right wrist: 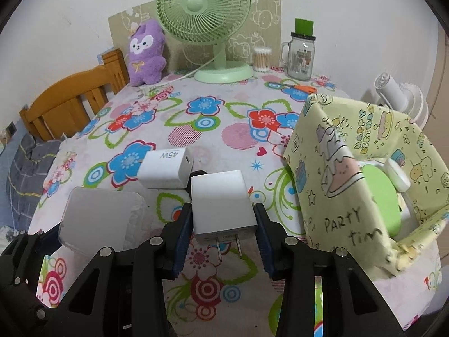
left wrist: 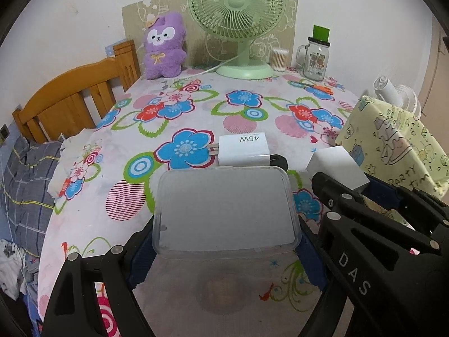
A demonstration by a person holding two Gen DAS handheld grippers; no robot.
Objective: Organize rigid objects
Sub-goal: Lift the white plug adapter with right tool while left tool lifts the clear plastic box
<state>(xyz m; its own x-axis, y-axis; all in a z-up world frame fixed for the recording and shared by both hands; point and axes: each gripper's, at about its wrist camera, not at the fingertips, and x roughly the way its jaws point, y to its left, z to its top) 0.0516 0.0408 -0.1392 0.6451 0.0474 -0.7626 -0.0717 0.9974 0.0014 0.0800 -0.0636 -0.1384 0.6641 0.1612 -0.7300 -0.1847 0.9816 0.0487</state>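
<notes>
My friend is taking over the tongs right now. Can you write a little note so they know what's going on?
Left tongs: shut on a clear plastic box, held above the table.
Right tongs: shut on a white charger, prongs facing the camera.
A second charger marked 45W lies on the table.
The yellow party box at the right already has a green round thing and a small white case inside.
Left: put both held things away, probably in the party box, then fetch the 45W charger.
</notes>
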